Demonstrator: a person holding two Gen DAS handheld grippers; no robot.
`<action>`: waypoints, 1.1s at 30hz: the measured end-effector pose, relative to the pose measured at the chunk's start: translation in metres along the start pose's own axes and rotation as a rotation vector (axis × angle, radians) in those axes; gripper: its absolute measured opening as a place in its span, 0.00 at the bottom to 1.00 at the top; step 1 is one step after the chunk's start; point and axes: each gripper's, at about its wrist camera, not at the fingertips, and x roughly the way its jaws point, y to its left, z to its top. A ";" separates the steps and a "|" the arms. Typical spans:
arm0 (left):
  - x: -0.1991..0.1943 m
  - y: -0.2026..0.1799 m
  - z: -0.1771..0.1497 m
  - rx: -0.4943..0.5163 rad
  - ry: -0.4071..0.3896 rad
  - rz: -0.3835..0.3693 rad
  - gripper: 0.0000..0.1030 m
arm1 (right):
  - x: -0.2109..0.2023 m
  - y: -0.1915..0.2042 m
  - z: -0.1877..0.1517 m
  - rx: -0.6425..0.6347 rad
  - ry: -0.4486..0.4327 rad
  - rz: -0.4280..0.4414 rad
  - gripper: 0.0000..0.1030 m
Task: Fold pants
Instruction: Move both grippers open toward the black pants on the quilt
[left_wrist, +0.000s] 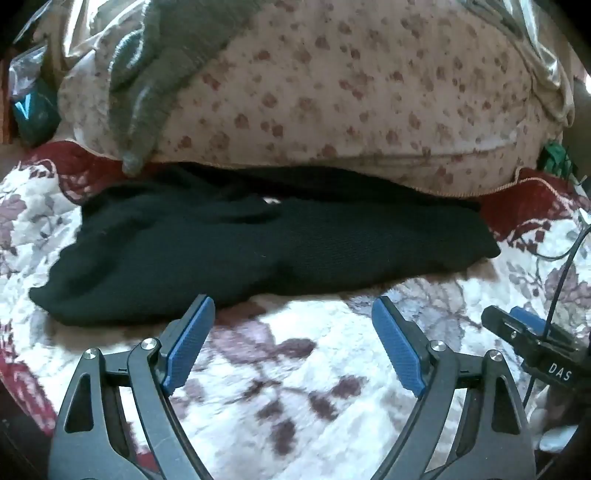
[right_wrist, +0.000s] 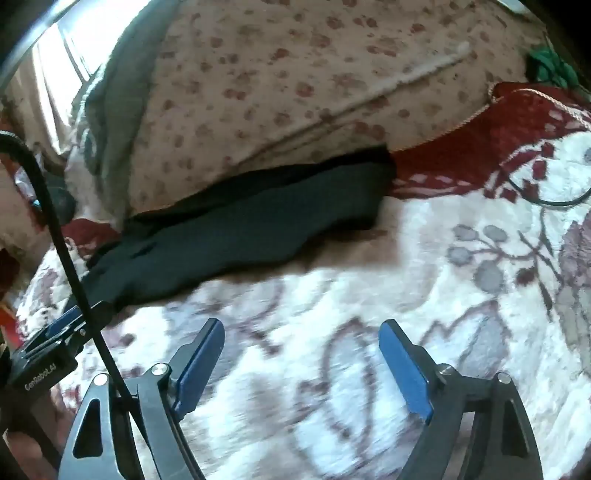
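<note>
Left view: dark knit folded pants (left_wrist: 258, 247) lie mid-frame on the white floral blanket (left_wrist: 295, 369), under the spotted beige pillow (left_wrist: 351, 92). Left gripper (left_wrist: 293, 314) bottom centre, jaws apart, empty. Right gripper (right_wrist: 301, 338) likewise spread, holding nothing.

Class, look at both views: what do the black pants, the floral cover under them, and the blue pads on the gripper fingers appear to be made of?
Black pants: probably a soft knit, matte; a fine ribbed texture shows and it slumps limply.
Floral cover: seemingly plush fleece or woven blanket; the surface looks fuzzy with a blurred-edged print.
Blue pads: likely rubber or textured plastic; a fine grid pattern shows, on black, probably plastic, fingers with metal pins.
</note>
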 end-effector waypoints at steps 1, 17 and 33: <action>-0.005 0.003 0.000 -0.003 -0.010 0.006 0.85 | -0.005 0.005 -0.001 0.001 -0.010 0.015 0.82; -0.046 0.019 -0.006 -0.029 -0.067 0.016 0.85 | -0.049 0.056 0.004 -0.120 -0.090 0.012 0.82; -0.045 0.032 -0.004 -0.068 -0.041 0.028 0.85 | -0.044 0.057 0.004 -0.103 -0.072 0.023 0.82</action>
